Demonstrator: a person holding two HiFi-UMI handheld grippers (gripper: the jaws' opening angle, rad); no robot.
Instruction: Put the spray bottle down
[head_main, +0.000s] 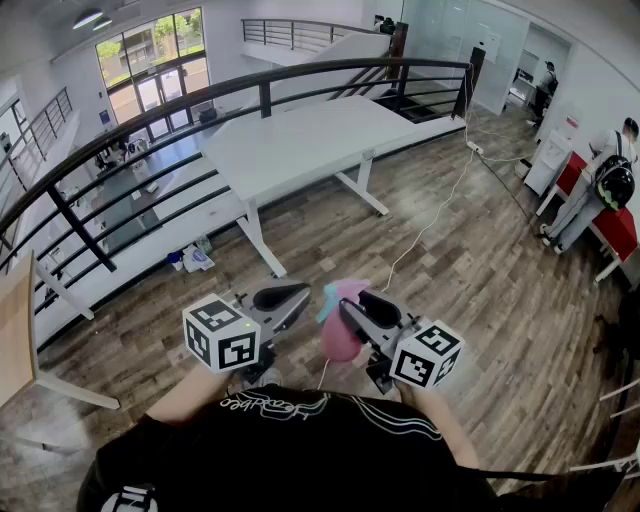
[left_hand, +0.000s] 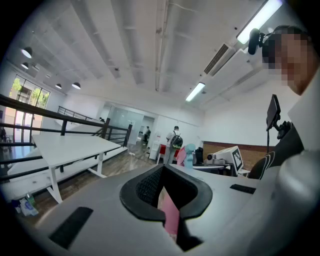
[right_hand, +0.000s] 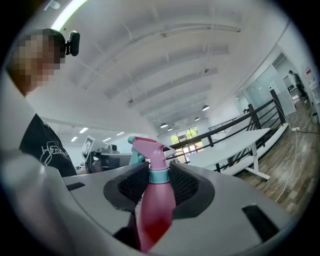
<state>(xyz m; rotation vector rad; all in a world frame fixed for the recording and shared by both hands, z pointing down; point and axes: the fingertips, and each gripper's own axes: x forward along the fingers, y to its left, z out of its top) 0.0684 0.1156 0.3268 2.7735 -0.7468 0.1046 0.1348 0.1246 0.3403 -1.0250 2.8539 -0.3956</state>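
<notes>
1. The right gripper (right_hand: 159, 175) pinches the pink bottle (right_hand: 156, 212) in the air, on the person's side of the white table (head_main: 300, 140).
2. The left gripper (left_hand: 170, 182), farther left of the table, has its jaws apart and empty.

The spray bottle (right_hand: 156, 202) is pink with a teal collar; the floor (head_main: 480, 260) is wood-grained brown.

Left hand-held gripper (left_hand: 165, 192), jaws slightly apart; pink spray bottle (left_hand: 181, 155) beyond, white table (left_hand: 70, 146) leftward.
</notes>
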